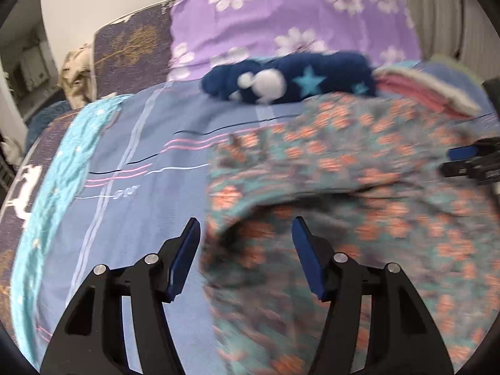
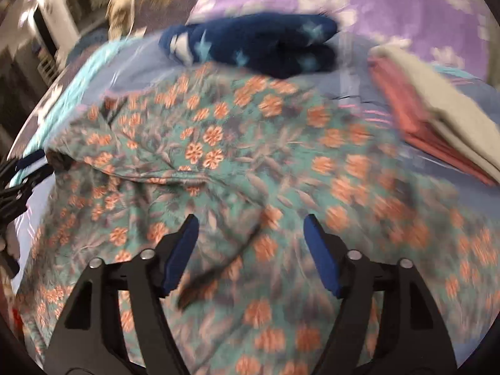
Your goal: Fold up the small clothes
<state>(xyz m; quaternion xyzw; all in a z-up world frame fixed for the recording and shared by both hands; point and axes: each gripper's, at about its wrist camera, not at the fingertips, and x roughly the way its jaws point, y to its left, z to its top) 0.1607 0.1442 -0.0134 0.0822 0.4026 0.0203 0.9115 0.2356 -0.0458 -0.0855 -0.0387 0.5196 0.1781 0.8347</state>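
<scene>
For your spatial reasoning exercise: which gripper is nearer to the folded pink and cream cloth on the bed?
Right. The right gripper hovers over the floral garment, with the folded pink and cream cloth just beyond. The left gripper is at the garment's opposite edge.

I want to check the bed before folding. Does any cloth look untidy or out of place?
Yes. The floral garment lies rumpled, with one edge turned over. The folded pile beside it looks neat.

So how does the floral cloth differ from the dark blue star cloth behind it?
The floral cloth is teal with orange flowers and lies spread wide; the dark blue star cloth is navy with pale stars and sits bunched into a small roll. The floral one is nearer both claws, the blue one farther back. Both rest on the bed.
</scene>
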